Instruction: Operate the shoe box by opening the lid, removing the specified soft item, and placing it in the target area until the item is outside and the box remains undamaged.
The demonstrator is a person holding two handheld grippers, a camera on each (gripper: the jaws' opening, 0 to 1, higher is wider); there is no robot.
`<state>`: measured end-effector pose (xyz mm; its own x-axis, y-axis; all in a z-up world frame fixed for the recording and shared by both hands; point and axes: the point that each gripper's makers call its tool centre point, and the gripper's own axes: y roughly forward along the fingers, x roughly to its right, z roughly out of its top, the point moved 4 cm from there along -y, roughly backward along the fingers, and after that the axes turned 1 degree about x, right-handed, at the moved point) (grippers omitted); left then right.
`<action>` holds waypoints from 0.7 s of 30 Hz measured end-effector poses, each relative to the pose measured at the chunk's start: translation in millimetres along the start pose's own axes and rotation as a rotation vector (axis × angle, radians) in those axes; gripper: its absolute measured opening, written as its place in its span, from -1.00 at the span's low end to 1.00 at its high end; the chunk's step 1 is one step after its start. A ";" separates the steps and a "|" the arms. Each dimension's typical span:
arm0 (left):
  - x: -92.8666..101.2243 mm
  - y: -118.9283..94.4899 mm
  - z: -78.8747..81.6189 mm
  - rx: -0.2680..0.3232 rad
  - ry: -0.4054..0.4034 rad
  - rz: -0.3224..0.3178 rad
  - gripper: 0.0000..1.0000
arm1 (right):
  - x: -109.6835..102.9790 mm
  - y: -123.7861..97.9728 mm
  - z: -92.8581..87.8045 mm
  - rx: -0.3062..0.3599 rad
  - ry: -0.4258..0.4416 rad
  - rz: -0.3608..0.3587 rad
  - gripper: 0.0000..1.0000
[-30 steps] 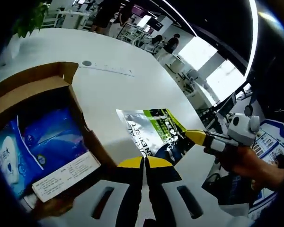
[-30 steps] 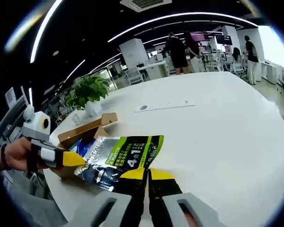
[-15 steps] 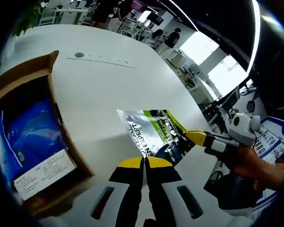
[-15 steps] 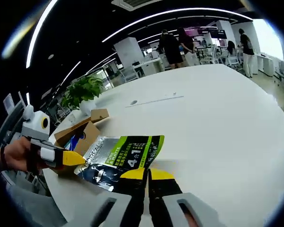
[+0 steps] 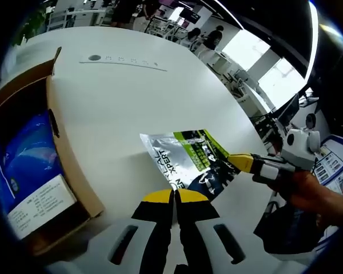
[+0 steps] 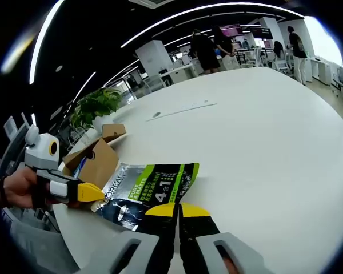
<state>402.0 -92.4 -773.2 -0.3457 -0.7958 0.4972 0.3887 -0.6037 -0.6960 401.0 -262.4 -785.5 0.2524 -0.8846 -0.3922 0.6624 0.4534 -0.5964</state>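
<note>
Soft pouch held out over white table by two claws, shoe box open alongside.

Left gripper (image 5: 173,197) clenched on near edge of flat silver, green and black printed foil pouch (image 5: 190,161); right gripper (image 6: 178,210) likewise clamped on opposite edge of same pouch (image 6: 150,190), yellow tips pressed together in both views. Pouch outside the box, stretched between both claws just above or on round white table (image 6: 257,131); contact with tabletop not determinable. Judged light, limp and slick-surfaced, prone to sag or slide; best taken at flat sealed border, as held now, not at printed middle. Open brown cardboard shoe box (image 5: 62,162) beside pouch, flap raised, no visible damage, blue plastic packet with white label (image 5: 28,182) inside. Potted green plant (image 6: 95,107) beyond box. People standing in office background.
</note>
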 end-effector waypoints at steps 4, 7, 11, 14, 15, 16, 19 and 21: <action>-1.6 4.9 -2.5 -0.008 0.007 0.018 -1.00 | 3.4 3.9 -3.7 -0.011 0.002 0.003 -1.00; -3.8 9.0 -6.6 -0.020 0.022 0.038 -1.00 | 4.7 7.2 -6.7 -0.021 0.002 0.006 -1.00; -6.8 14.3 -13.5 -0.037 0.041 0.060 -1.00 | 5.9 11.6 -12.9 -0.039 -0.004 0.005 -1.00; -8.4 16.3 -17.0 -0.039 0.055 0.083 -1.00 | 5.5 13.6 -16.9 -0.048 -0.005 0.004 -1.00; -8.9 16.7 -17.2 -0.036 0.062 0.091 -1.00 | 4.9 14.3 -18.7 -0.052 -0.008 0.005 -1.00; -9.6 17.0 -16.9 -0.032 0.066 0.100 -1.00 | 5.1 14.9 -19.8 -0.056 -0.010 0.005 -1.00; -11.4 18.6 -16.2 -0.024 0.060 0.113 -1.00 | 5.6 16.6 -22.1 -0.064 -0.013 0.004 -1.00; -12.7 20.5 -16.5 -0.021 0.056 0.125 -1.00 | 6.6 17.9 -23.1 -0.067 -0.012 0.003 -1.00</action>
<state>400.3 -93.8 -802.3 -0.3433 -0.8604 0.3767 0.4143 -0.4987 -0.7614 398.2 -257.6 -815.0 0.2630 -0.8842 -0.3860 0.6128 0.4621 -0.6410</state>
